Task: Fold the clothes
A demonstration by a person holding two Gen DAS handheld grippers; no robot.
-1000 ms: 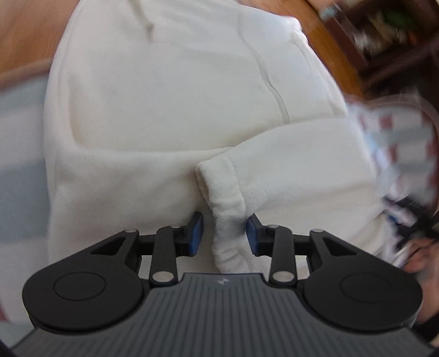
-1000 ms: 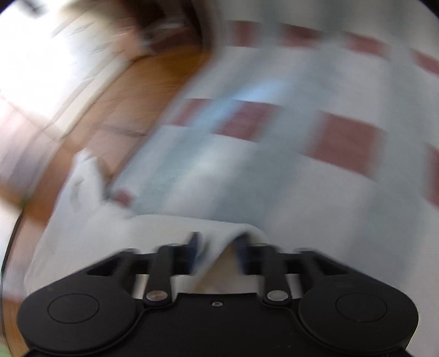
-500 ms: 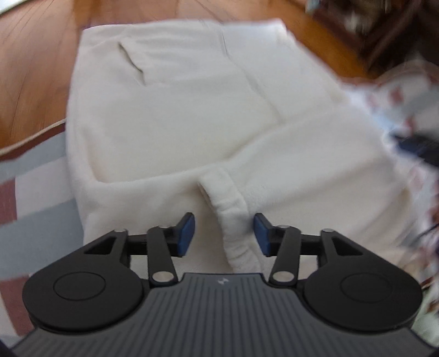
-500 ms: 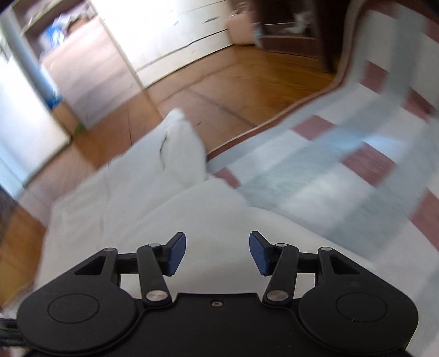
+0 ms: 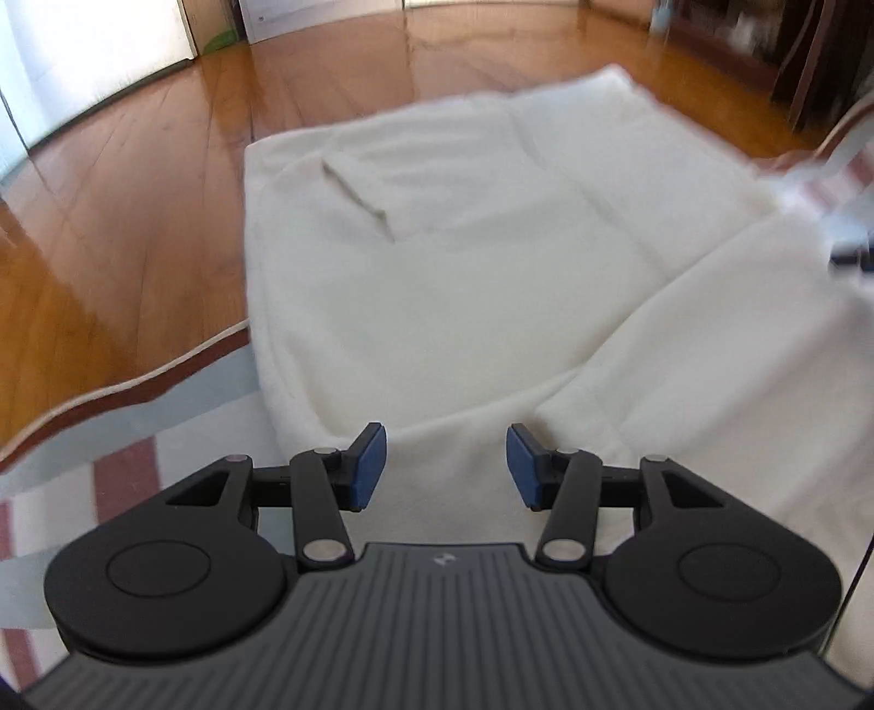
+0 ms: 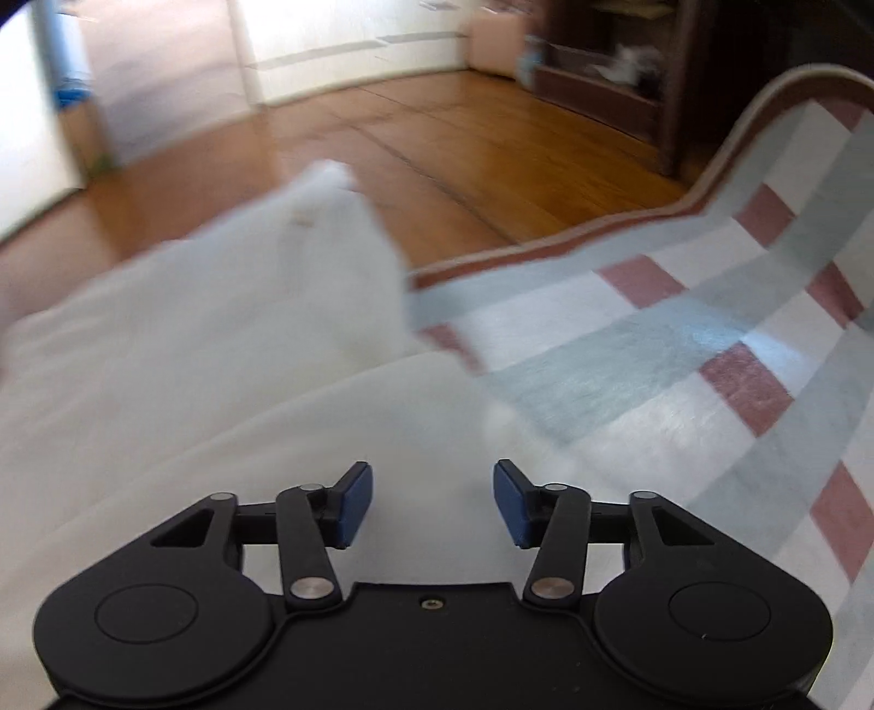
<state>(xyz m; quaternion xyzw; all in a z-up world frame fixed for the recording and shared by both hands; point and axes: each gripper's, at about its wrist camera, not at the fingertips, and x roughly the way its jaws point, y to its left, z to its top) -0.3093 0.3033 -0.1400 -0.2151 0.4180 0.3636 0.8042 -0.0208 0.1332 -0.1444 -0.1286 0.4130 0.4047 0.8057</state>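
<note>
A cream fleece jacket (image 5: 464, 262) lies flat, half on the wooden floor and half on a checked rug. One sleeve (image 5: 710, 355) is folded across its body. My left gripper (image 5: 445, 464) hovers just above the jacket's near edge, open, with nothing between its blue pads. The right wrist view shows the same jacket (image 6: 218, 355), blurred, stretching away to the left. My right gripper (image 6: 431, 502) hangs over the jacket's near part; its jaws are opening and hold nothing.
The checked rug (image 6: 710, 355) in white, grey-blue and dull red has a brown border (image 5: 136, 382) and runs to the right. Bare wooden floor (image 5: 136, 218) lies beyond. Dark shelving (image 6: 628, 71) stands at the far right, and white doors (image 5: 82, 49) at the back.
The left gripper let go of the sleeve cuff, opened wider, rose and tilted up to show the whole jacket. The right gripper released the fabric, opened and swung across to the jacket's edge.
</note>
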